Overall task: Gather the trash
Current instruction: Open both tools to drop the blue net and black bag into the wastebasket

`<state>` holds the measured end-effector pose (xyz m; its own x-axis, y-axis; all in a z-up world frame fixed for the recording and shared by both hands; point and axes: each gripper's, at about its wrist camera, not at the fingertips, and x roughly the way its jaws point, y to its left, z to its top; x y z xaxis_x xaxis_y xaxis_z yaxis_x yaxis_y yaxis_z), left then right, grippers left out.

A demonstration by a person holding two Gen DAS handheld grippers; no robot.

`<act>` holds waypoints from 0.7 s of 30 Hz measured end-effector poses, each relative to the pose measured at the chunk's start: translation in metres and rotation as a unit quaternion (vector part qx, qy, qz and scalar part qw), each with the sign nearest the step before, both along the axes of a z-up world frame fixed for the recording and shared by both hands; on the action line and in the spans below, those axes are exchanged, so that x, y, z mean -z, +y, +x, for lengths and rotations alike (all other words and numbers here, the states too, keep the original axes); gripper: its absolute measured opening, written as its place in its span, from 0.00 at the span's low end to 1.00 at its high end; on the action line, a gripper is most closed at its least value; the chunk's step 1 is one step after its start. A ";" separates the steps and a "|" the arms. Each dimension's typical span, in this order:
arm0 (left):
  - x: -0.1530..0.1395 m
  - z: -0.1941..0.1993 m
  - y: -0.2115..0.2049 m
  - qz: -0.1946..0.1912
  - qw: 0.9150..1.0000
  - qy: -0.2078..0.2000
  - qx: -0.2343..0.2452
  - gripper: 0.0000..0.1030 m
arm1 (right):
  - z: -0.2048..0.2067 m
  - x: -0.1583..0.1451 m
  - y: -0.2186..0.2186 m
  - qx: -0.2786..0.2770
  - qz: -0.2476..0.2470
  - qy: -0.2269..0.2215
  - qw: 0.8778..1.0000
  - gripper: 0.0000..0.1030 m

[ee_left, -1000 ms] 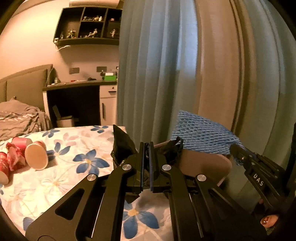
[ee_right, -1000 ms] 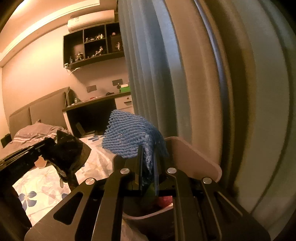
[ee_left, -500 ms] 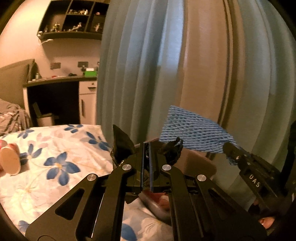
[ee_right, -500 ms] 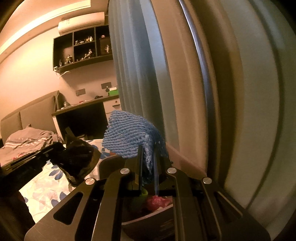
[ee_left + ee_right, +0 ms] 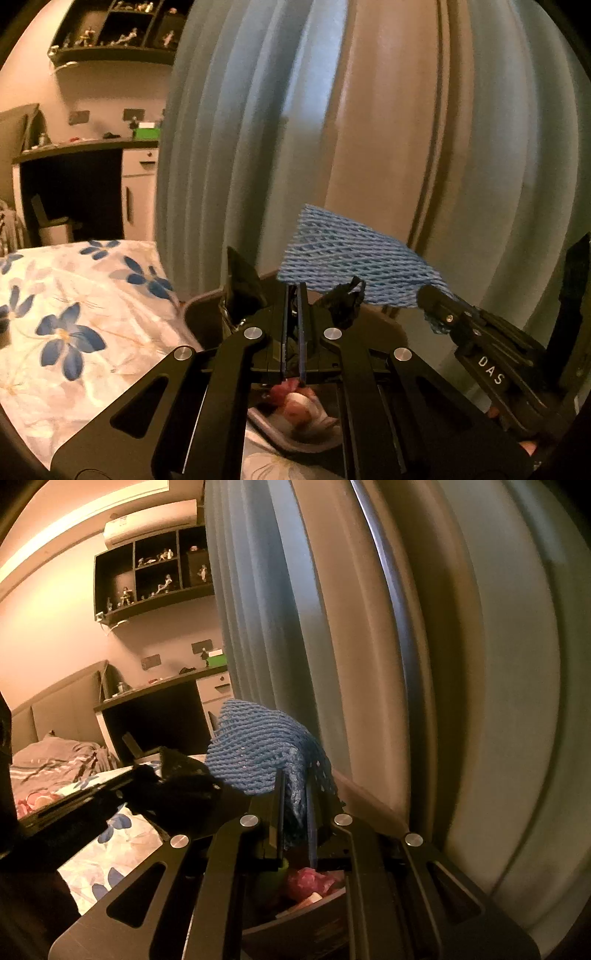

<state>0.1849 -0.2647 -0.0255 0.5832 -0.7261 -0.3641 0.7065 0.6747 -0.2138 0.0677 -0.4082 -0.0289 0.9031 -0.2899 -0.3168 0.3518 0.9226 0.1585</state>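
Note:
My left gripper (image 5: 293, 291) is shut on a crumpled black wrapper (image 5: 242, 280), whose ends stick out on both sides of the jaws. It hangs over the brown trash bin (image 5: 199, 314), which holds pink and white scraps (image 5: 291, 398). My right gripper (image 5: 295, 786) is shut on a blue foam net (image 5: 255, 749) above the same bin (image 5: 369, 797), where pink trash (image 5: 310, 882) lies. In the right wrist view the left gripper (image 5: 147, 779) and the black wrapper (image 5: 184, 775) sit just left of the net. The left wrist view shows the net (image 5: 347, 262) and the right gripper (image 5: 434, 301) at the right.
A bed with a blue-flowered sheet (image 5: 74, 314) borders the bin on the left. Pleated curtains (image 5: 332, 129) hang close behind the bin. A dark desk with a white drawer unit (image 5: 136, 192) and a wall shelf of figurines (image 5: 155, 576) stand at the far wall.
My left gripper has swung right with the black wrapper, from over the bed to over the bin; the paper cups on the bed have left its view. The right gripper has stayed nearly still.

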 end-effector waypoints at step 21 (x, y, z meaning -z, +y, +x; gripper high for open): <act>0.025 0.019 0.015 -0.009 0.998 0.055 0.003 0.67 | 0.019 0.004 -0.008 -0.008 0.015 0.009 1.000 0.34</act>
<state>0.2042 -0.2494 -0.0508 0.5360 -0.7367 -0.4123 0.6822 0.6656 -0.3026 0.0869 -0.4161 -0.0326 0.9017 -0.2655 -0.3411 0.3399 0.9230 0.1802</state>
